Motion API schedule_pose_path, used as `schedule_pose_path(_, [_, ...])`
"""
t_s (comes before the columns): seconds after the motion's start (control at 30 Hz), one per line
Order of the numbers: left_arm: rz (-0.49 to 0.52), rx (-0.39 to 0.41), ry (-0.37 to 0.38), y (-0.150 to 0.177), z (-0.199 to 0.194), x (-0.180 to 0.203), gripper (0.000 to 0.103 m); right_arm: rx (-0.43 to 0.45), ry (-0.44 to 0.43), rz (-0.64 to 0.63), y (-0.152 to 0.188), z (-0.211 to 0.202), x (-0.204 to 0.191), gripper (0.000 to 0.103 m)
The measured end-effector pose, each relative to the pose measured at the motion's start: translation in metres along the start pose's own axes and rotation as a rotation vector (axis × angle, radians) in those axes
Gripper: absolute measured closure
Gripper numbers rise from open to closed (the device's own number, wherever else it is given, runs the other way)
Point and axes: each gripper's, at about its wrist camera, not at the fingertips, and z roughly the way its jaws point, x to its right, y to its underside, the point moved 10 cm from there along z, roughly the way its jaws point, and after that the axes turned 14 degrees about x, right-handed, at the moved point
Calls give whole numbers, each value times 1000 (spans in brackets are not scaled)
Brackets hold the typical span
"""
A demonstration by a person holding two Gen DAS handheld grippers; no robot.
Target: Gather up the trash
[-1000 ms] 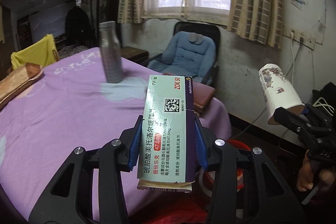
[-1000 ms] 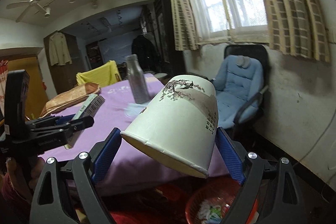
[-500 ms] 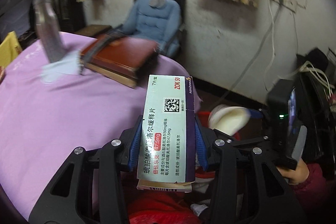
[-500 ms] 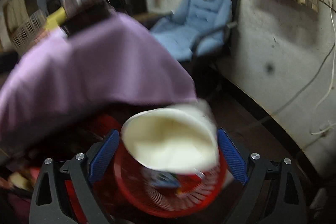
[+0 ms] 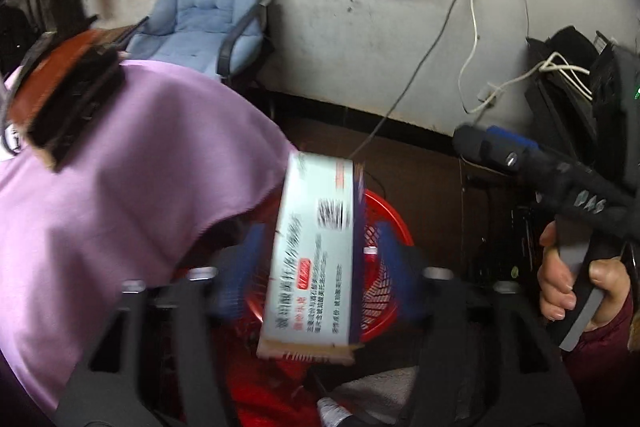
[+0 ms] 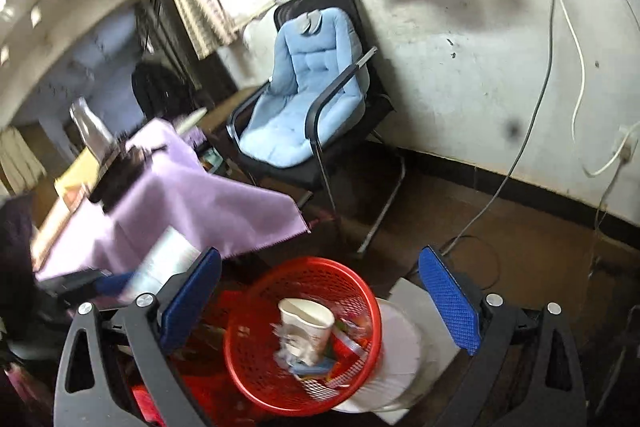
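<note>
Two items tracked: paper cup and medicine box, both bound for the red basket.
Paper cup: lies inside the red basket, mouth up, on top of other scraps; this part looks done.
Right claw: jaws have just been opening and stand wide apart above the basket, nothing between them.
Medicine box: blurred, upright between the left pads, directly over the basket rim.
Left claw: jaws have just been opening; gaps show on both sides of the box, so it appears released and dropping.
Basket location: on the floor, below the corner of the worktop under its purple cloth.
Still on worktop: brown book at the edge and a metal bottle further back; neither looks like trash.
Remaining, by judgement: confirm the box lands inside.
</note>
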Motion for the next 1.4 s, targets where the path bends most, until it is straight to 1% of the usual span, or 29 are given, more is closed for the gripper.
schedule_pose_path(0.07, [0, 7, -10, 0, 0, 1, 16, 6, -7, 10, -2, -3, 0, 6])
schedule_pose_path(0.17, [8, 10, -42, 3, -3, -2, 13, 9, -22, 5, -3, -7, -7, 6])
schedule_pose_path(0.27, [-19, 24, -73, 6, -11, -10, 12, -5, -44, -4, -1, -9, -17, 6])
schedule_pose_path(0.37, [-29, 29, -122, 16, -22, -19, 10, -45, -41, -61, 7, -12, -31, 6])
schedule_pose_path(0.4, [-30, 30, -145, 21, -26, -23, 10, -71, -31, -100, 12, -13, -37, 6])
schedule_pose_path(0.47, [-39, 25, -163, 29, -34, -28, 10, -100, -15, -144, 17, -15, -43, 6])
schedule_pose_path(0.6, [-84, 13, -164, 43, -46, -32, 10, -204, 2, -267, 29, -22, -54, 6])
schedule_pose_path(0.73, [-106, -5, -173, 51, -52, -35, 9, -309, -7, -382, 36, -32, -62, 6])
schedule_pose_path(0.83, [-117, -21, -183, 58, -53, -38, 9, -356, -16, -438, 36, -35, -67, 6])
schedule_pose_path(0.93, [-126, -29, -201, 61, -54, -41, 9, -394, -49, -453, 39, -33, -72, 6])
schedule_pose_path(1.03, [-139, -30, -207, 63, -56, -43, 9, -413, -67, -486, 47, -30, -76, 6])
schedule_pose_path(1.13, [-128, -27, -226, 63, -56, -44, 9, -423, -84, -525, 55, -27, -81, 6])
schedule_pose_path(1.23, [-116, -31, -228, 63, -56, -41, 9, -431, -104, -533, 61, -26, -83, 6])
schedule_pose_path(1.4, [-103, -39, -225, 65, -54, -38, 9, -443, -99, -542, 64, -24, -81, 6])
